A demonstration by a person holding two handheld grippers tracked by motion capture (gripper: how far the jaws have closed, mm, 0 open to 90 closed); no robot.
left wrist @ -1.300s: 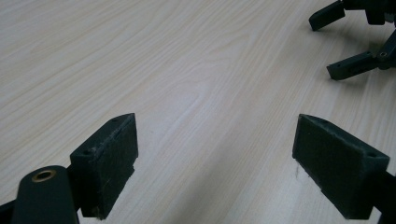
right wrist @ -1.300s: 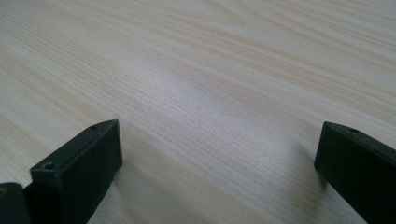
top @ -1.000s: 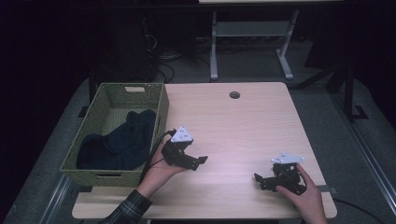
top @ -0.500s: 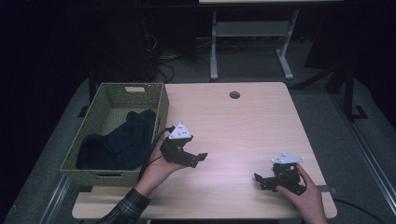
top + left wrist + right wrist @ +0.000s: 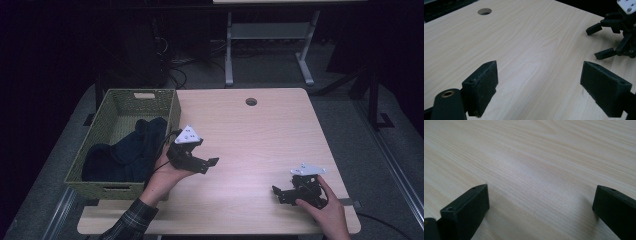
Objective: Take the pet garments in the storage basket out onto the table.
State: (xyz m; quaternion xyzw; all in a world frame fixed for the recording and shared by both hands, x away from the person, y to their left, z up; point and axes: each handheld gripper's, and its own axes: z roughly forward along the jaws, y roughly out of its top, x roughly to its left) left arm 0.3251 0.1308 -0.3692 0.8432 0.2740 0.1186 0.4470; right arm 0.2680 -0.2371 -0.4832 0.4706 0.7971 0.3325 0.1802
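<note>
In the high view a person's left hand holds my left gripper [image 5: 209, 166] just above the wooden table [image 5: 260, 135], beside the green woven basket [image 5: 174, 111]. Its jaws point right and stand wide apart with nothing between them, as the left gripper view [image 5: 541, 75] confirms. Dark blue clothing [image 5: 127, 152] lies heaped inside the basket. My right gripper [image 5: 279, 195] rests low near the table's front right, jaws aimed left and open over bare wood [image 5: 539, 200]. It also appears far off in the left gripper view as the right gripper [image 5: 595, 43].
A round cable hole [image 5: 251, 101] sits near the table's far edge, also seen as the hole [image 5: 484, 11]. A metal stand [image 5: 270, 35] rises behind the table. Grey floor surrounds the table.
The left gripper has drifted slightly away from the front edge, toward the basket. The right gripper has stayed in place.
</note>
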